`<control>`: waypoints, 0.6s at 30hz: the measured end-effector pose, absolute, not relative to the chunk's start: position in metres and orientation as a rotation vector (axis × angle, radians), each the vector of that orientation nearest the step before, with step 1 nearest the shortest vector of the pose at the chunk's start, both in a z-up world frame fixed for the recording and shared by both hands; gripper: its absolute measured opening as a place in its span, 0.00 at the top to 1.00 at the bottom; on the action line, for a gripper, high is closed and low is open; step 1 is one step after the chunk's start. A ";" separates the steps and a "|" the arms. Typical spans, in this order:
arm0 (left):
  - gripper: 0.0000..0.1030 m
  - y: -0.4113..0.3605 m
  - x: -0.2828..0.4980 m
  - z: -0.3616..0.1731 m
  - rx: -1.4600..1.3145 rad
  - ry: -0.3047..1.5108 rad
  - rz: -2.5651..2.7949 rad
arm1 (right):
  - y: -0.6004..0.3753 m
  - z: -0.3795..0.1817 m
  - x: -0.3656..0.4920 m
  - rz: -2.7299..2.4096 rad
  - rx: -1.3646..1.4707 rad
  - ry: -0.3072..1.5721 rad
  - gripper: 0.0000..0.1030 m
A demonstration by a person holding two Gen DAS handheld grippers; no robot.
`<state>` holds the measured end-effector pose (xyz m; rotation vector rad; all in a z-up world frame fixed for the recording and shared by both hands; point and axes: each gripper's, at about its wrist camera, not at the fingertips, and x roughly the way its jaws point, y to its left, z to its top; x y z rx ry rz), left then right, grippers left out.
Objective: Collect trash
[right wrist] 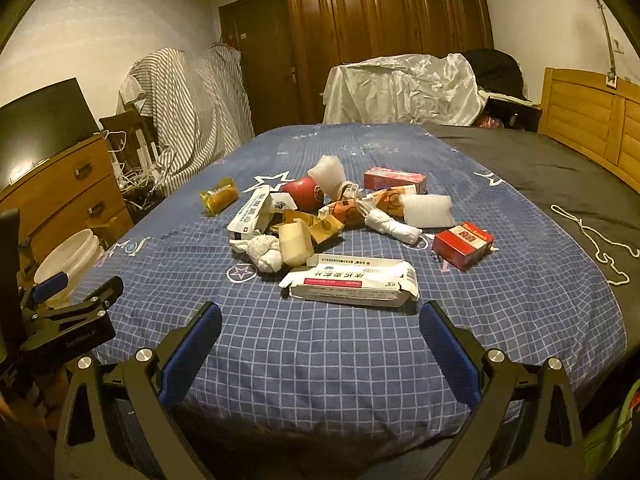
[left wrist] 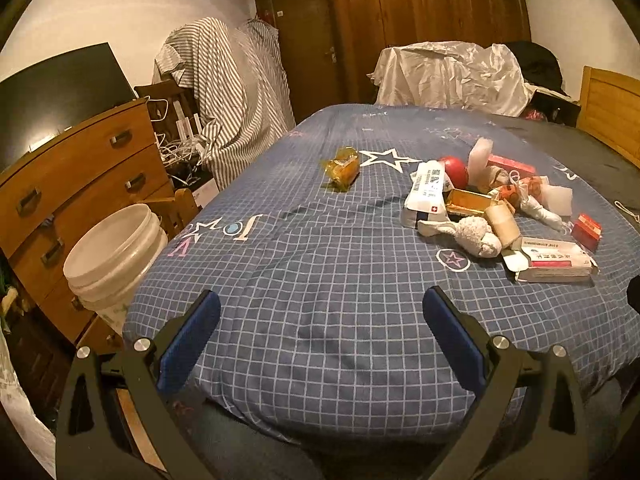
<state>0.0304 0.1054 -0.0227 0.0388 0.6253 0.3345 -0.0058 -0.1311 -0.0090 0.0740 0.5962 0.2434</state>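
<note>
Blue checked cotton with white stars covers the bed (right wrist: 320,360), the largest thing in both views, and all the rubbish lies on it. Off its left edge, on the floor beside the wooden chest of drawers (left wrist: 76,184), stands the round white plastic bucket (left wrist: 116,256), open-topped and, as far as can be seen, with nothing in it; this is presumably where the trash goes.

Toward the middle of the bed sits the heap of litter (right wrist: 340,220): cartons, wadded white cloth, foam pieces and a red ball, touching or overlapping. Nearest the right gripper is the crumpled white medicine box with a red stripe (right wrist: 352,284), lying flat at the near edge of the heap. Just beside the heap, to the right, lies the small red cardboard packet (right wrist: 462,246). Apart from the rest, on the left, lies the yellow cellophane-wrapped cake (left wrist: 344,168).

Both tools hang over the near end of the bed. The left gripper (left wrist: 320,340) has its jaws spread wide and holds nothing; the right gripper (right wrist: 320,348) is likewise fully parted and bare.

Collection looks not yet begun. The likely next move is for the right gripper to go forward and down over the white medicine box, straddle its narrow side, and close gently, since thin crushed card will buckle.
</note>
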 end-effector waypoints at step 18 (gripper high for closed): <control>0.05 0.107 0.031 -0.023 0.036 0.625 0.336 | -0.127 -0.015 -0.003 0.242 0.075 0.607 0.04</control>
